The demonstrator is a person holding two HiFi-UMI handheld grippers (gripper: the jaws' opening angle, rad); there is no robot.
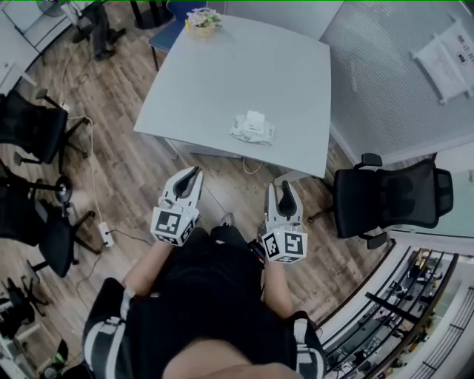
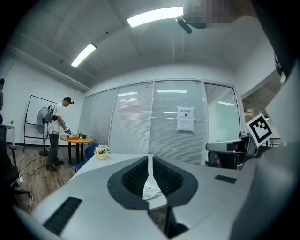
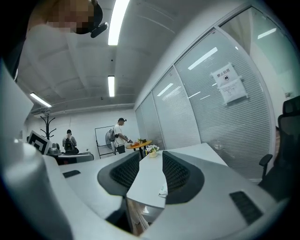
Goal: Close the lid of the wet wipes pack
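Note:
The wet wipes pack (image 1: 252, 128) lies on the near part of the white table (image 1: 222, 81), its white lid flap standing up. Both grippers hang in the air short of the table's near edge, pointing toward it. My left gripper (image 1: 195, 172) has its jaws together with nothing in them; in the left gripper view the pack (image 2: 152, 192) shows through the slit below my left gripper (image 2: 150, 161). My right gripper (image 1: 286, 185) stands open and empty; the pack (image 3: 162, 191) appears beside its right pad, far ahead of my right gripper (image 3: 151, 161).
A small flower pot (image 1: 203, 21) sits at the table's far end. A black office chair (image 1: 392, 200) stands right of the table, more black chairs (image 1: 33, 126) at the left. A power strip (image 1: 105, 234) and cables lie on the wooden floor. A person (image 2: 56, 131) stands at a distant round table.

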